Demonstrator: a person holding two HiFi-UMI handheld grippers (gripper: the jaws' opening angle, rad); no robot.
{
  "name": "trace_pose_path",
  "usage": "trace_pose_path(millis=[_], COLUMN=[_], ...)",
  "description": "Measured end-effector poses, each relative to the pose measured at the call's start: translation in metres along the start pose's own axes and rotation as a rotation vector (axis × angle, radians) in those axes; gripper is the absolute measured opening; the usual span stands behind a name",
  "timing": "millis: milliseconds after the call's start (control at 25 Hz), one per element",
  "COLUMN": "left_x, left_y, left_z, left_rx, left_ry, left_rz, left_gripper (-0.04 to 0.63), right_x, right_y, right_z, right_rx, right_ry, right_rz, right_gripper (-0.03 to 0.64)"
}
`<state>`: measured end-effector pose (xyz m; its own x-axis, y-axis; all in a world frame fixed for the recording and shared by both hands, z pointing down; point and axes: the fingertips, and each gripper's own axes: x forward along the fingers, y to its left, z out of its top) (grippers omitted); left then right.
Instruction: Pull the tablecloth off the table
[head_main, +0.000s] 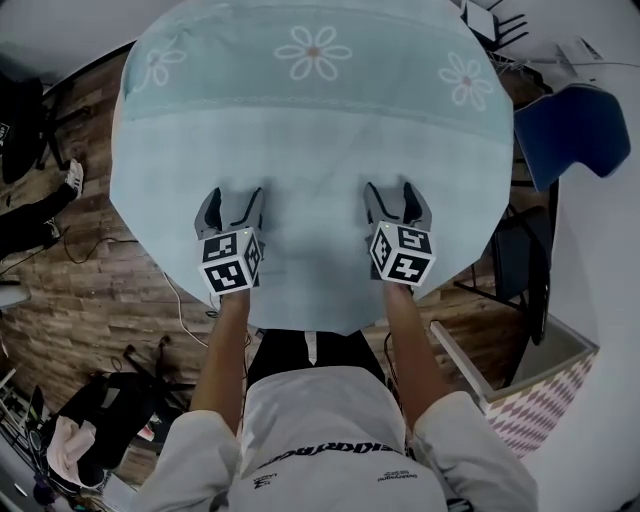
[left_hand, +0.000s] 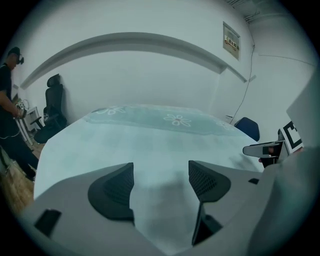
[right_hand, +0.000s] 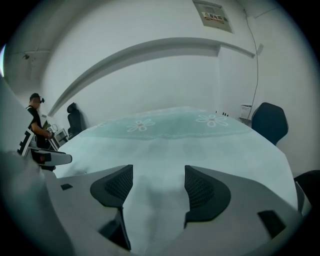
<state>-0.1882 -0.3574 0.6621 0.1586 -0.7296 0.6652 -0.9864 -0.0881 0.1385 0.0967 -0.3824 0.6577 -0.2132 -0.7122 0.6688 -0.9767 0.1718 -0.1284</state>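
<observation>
Tablecloth, near edge: pale blue tablecloth (head_main: 320, 150) spread flat over a bench whose top it hides; its front hem hangs just ahead of the person's torso.
Left gripper: left gripper (head_main: 232, 197) is over the near part of the cloth, left of centre. Its jaws stand wide apart and grip nothing; the left gripper view (left_hand: 161, 170) shows only flat cloth and a soft shadow in the gap.
Right gripper: right gripper (head_main: 397, 190) is level with the left one, right of centre. It is just as wide open and empty, with bare cloth between its pads (right_hand: 158, 172).
Contact: whether either gripper touches the cloth cannot be told.
Floor: wooden planks (head_main: 90, 290) show to the left, below the cloth's edge.
Far band: a darker strip with white daisy prints (head_main: 313, 52) runs along the far side.
Beyond the bench: a blue chair (head_main: 575, 135) stands at the right corner, and a black office chair (left_hand: 54, 100) and a standing person (right_hand: 36, 122) are by the far left wall.
</observation>
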Motion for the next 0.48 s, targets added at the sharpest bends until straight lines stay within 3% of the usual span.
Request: trace_pose_path(millis=[480], left_x=[0.044], left_y=[0.022], left_z=[-0.016], left_rx=[0.0], left_ry=[0.082], left_rz=[0.025], left_gripper=[0.348], right_x=[0.037], right_y=[-0.025], right_z=[-0.022], right_rx=[-0.001], right_ry=[0.103], right_rz=[-0.095], right_gripper=[0.321])
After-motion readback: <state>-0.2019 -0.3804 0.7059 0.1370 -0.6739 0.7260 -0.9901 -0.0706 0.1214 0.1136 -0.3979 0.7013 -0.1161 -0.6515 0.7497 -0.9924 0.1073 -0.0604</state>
